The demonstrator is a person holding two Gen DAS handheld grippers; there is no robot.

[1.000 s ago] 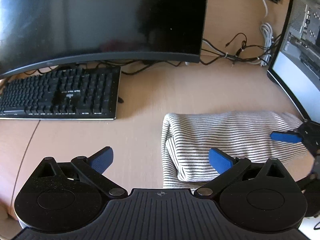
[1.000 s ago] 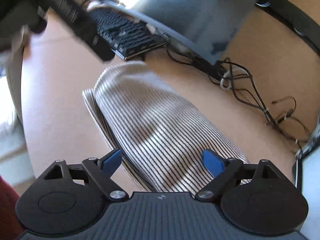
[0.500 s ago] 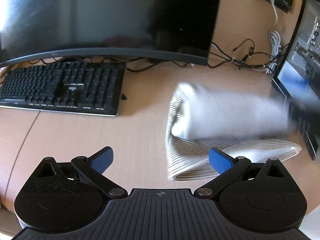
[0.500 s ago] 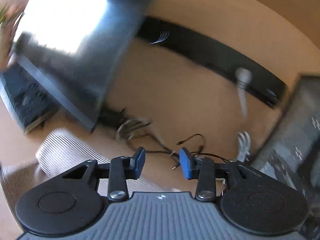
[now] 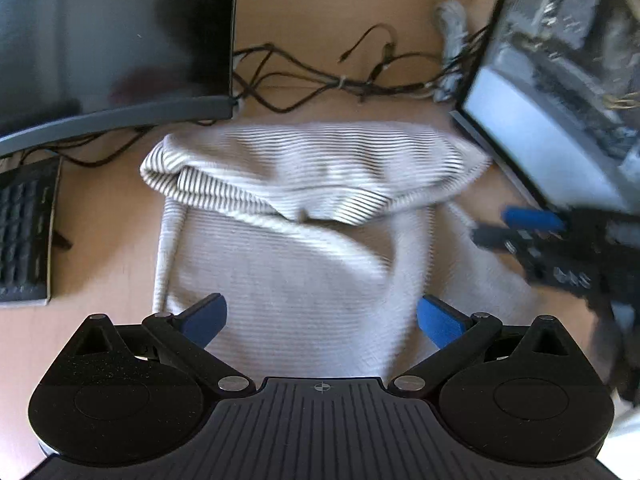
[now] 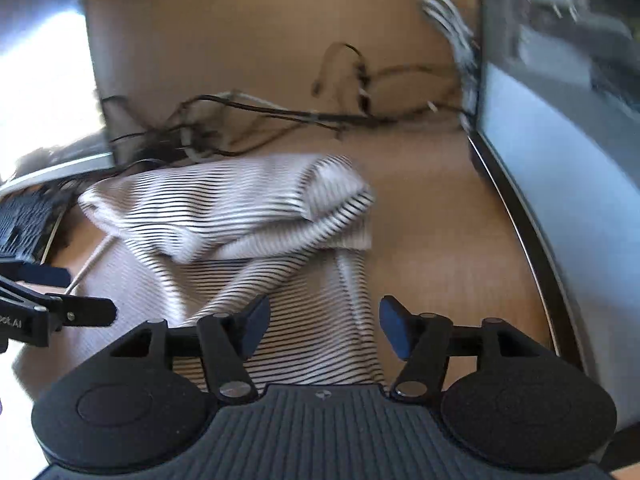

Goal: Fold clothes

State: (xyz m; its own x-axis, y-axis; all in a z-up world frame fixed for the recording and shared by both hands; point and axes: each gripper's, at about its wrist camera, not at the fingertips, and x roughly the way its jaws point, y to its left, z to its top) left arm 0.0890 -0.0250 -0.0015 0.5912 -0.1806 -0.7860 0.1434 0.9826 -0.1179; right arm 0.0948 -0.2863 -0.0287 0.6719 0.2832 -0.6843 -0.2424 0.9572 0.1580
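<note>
A white garment with thin black stripes [image 5: 296,240] lies on the tan desk, its far part folded over into a thick roll [image 5: 312,164]. It also shows in the right wrist view [image 6: 224,208]. My left gripper [image 5: 320,320] is open and empty, just above the garment's near part. My right gripper [image 6: 322,328] is open and empty, over the garment's near right edge. It appears blurred at the right of the left wrist view [image 5: 532,228]. The left gripper shows at the left edge of the right wrist view [image 6: 44,292].
A dark curved monitor [image 5: 112,40] stands at the back left with a black keyboard [image 5: 24,236] below it. A second lit screen [image 5: 560,80] stands at the right. Tangled cables [image 5: 328,80] lie behind the garment on the desk [image 5: 108,216].
The garment's top layer has been flipped away toward the cables and now lies open with a roll at the far end. The right gripper has opened and dropped low. The left gripper moved over the cloth.
</note>
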